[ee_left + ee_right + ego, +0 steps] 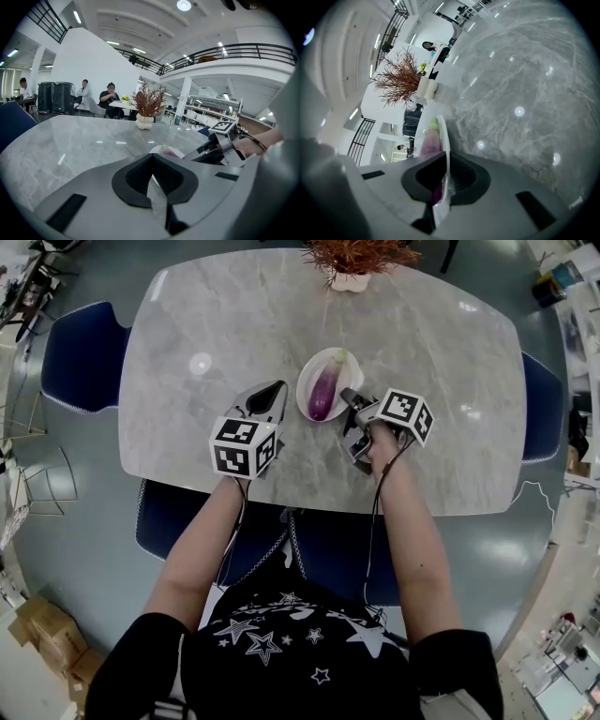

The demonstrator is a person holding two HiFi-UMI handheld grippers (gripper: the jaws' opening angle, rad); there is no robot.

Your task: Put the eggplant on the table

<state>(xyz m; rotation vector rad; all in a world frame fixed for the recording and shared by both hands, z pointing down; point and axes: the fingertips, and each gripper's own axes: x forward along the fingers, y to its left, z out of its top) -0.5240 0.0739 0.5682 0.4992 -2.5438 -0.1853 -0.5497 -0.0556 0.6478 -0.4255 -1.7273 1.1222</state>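
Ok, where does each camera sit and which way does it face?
Head view: on the person's head, steeply down on table, plate, eggplant; forearms, left gripper, right gripper show.
Left gripper view: on that gripper, facing across to the vase; closed fingers show.
Right gripper view: rolled sideways, looking along the plate rim its fingers clamp.
All share the plate.
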